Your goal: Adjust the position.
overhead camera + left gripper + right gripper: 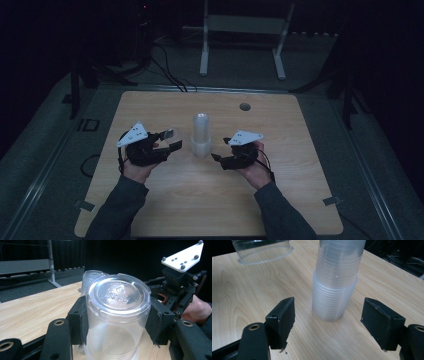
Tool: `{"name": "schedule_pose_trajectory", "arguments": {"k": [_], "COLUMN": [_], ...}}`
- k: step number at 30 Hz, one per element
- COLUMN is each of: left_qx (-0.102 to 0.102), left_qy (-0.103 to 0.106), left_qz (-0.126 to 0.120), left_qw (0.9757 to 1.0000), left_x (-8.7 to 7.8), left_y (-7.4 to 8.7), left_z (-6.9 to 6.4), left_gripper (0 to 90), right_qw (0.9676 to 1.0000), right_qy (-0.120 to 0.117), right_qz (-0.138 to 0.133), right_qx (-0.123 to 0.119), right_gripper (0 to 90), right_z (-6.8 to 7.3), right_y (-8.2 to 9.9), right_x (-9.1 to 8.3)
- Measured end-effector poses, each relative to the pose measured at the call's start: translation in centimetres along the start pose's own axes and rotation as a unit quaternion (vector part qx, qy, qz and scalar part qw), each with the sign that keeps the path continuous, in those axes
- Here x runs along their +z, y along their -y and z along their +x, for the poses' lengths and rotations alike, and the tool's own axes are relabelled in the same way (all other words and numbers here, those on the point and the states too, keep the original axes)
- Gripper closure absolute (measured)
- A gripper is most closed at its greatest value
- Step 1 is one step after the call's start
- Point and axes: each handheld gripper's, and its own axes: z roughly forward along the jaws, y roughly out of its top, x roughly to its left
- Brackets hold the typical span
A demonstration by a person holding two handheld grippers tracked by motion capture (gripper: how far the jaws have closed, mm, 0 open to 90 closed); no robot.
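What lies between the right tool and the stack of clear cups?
Bare tabletop: the right gripper view shows wood between the open right tool and the stack of cups, nothing else.

Clear plastic cup [115, 315], translucent cup stack [335, 282], pale woodgrain table [165, 200], black claw [332, 327]

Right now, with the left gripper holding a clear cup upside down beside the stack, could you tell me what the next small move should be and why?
Probably lower the left gripper a little until the clear cup it clamps rests mouth-down on the table. In the right gripper view the cup's rim seems to hang just above the wood, left of the stack of cups. The right gripper stands open before the stack and can wait.
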Motion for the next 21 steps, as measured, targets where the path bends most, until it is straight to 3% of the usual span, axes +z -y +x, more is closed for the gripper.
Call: {"name": "schedule_pose_trajectory", "arguments": {"k": [9,21], "left_qx": [-0.004,-0.025], "left_qy": [0.005,0.011], "left_qz": [-0.004,-0.01], "left_qw": [1.0,0.9996], "left_x": [0.2,0.2], "left_y": [0.4,1.2], "left_z": [0.0,0.1], "left_gripper": [42.9,43.1], "right_qw": [0.9999,0.9993], "right_qy": [-0.012,-0.028], "right_qz": [0.0,0.007], "right_qx": [-0.009,-0.024], "right_gripper": [26.7,27.6], "right_z": [0.3,0.9], "right_y": [-0.5,-1.2], "right_x": [-0.2,0.1]}}
